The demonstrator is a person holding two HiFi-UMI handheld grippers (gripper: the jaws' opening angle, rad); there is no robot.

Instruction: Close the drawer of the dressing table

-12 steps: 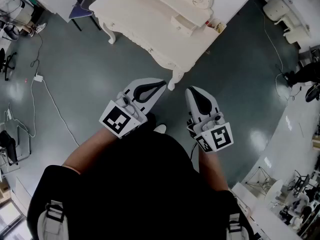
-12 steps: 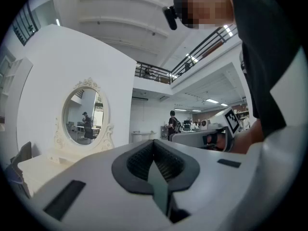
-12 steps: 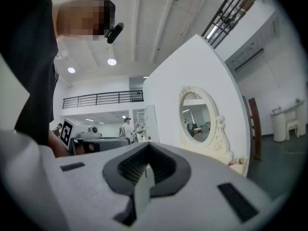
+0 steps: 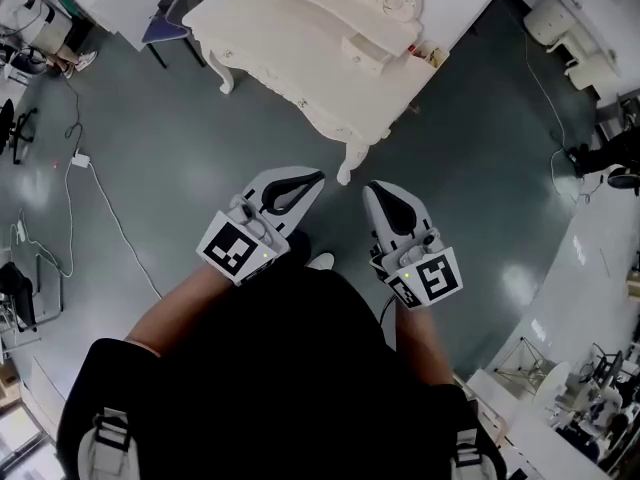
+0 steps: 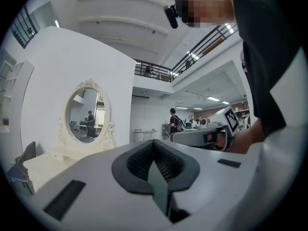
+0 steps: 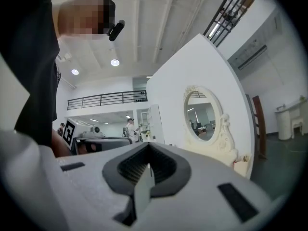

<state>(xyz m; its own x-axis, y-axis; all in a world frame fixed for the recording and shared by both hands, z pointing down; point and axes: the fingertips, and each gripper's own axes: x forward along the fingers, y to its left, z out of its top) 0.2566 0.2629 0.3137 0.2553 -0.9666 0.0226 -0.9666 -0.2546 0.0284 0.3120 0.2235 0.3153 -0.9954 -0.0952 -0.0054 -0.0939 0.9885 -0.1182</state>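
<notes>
The white dressing table (image 4: 300, 38) stands on the grey floor ahead of me, its oval mirror (image 5: 86, 113) facing the room. A drawer (image 4: 378, 52) sticks out of its front, near the right end in the head view. My left gripper (image 4: 318, 178) and right gripper (image 4: 368, 188) are held level side by side, short of the table's near leg (image 4: 345, 173). Both are shut with nothing between the jaws. The left gripper view shows its pads (image 5: 154, 150) pressed together, with the right gripper (image 5: 202, 136) beside them. The mirror (image 6: 202, 117) also appears in the right gripper view.
A blue chair (image 4: 165, 18) stands left of the table. A white cable with a plug block (image 4: 78, 158) lies across the floor at left. White furniture (image 4: 560, 18) is at the far right, and cluttered desks (image 4: 580, 408) at the lower right.
Both grippers have drifted slightly left and back toward my body. Their jaws stay shut. The table has not moved.
</notes>
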